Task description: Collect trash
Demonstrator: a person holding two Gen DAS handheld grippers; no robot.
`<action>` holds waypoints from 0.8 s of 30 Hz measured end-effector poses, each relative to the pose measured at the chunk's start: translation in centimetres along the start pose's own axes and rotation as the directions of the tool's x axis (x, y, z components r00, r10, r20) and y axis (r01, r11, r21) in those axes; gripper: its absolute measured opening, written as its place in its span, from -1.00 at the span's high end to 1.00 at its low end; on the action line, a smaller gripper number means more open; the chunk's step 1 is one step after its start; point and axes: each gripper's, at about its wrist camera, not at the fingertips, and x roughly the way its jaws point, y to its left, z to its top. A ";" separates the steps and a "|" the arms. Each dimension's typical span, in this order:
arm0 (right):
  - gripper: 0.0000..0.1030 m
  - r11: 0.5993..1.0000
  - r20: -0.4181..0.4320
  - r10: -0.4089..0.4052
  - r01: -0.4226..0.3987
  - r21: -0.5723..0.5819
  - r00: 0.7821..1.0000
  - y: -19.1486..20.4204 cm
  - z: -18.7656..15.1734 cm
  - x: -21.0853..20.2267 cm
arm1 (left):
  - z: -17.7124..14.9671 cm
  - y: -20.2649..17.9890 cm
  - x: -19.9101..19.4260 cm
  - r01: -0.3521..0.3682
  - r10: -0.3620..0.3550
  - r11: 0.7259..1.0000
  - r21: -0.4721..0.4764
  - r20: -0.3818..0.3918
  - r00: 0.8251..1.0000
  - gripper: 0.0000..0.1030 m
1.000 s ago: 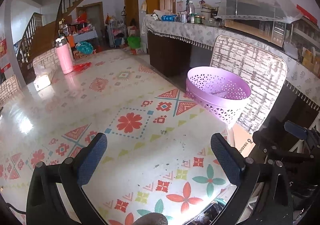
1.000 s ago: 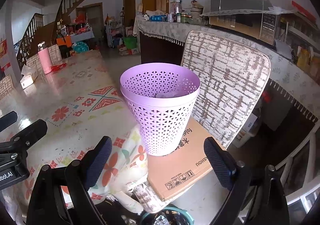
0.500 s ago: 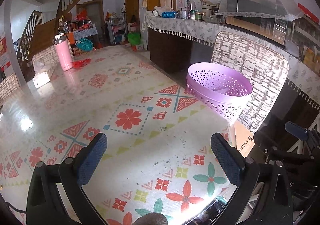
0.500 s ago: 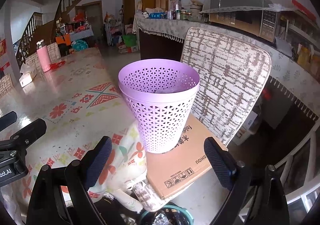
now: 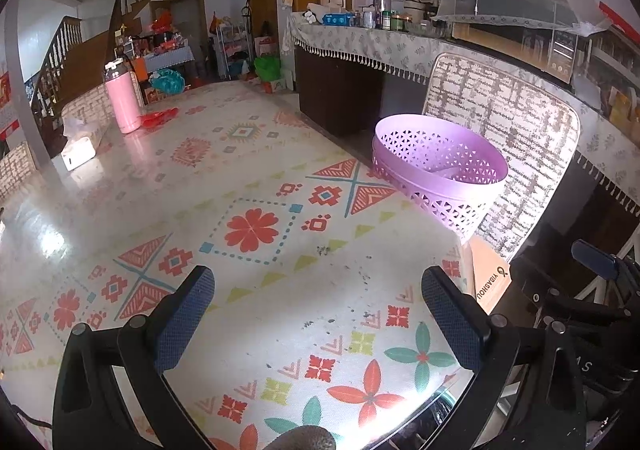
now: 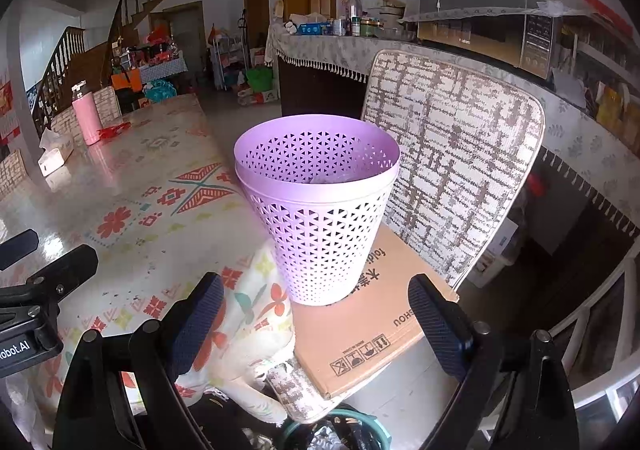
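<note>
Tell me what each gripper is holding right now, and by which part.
Nothing is held. The left gripper and the right gripper both stand open with nothing between their fingers; the purple basket sits untouched on the cardboard box.

Flask: pink flask [image 5: 122,100] upright on the patterned tablecloth [image 5: 248,226], at 10 o'clock.
Tissue box: white tissue box [image 5: 80,148] near it, toward 9 o'clock.
Chair: woven chair back [image 6: 452,154], at 2 o'clock.
Cardboard: flat cardboard box [image 6: 372,326] on the seat.

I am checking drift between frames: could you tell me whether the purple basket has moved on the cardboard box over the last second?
No. The purple basket sits at the same spot on the cardboard box, beside its printed characters.
</note>
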 end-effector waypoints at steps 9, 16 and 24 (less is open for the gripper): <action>-0.86 1.000 -0.012 0.006 -0.006 0.024 1.000 -0.9 0.0 0.8 | 0.0 -1.0 0.8 0.013 -0.012 1.000 0.023 -0.026 1.000 -1.00; -0.87 0.999 -0.025 0.013 -0.012 0.045 1.000 -1.7 -0.2 1.5 | 0.0 -1.7 1.3 0.027 -0.026 0.999 0.034 -0.045 0.999 -1.00; -0.87 0.998 -0.037 0.016 -0.014 0.063 0.999 -2.2 -0.2 1.8 | 0.0 -2.0 1.5 0.033 -0.031 0.998 0.046 -0.045 0.998 -1.00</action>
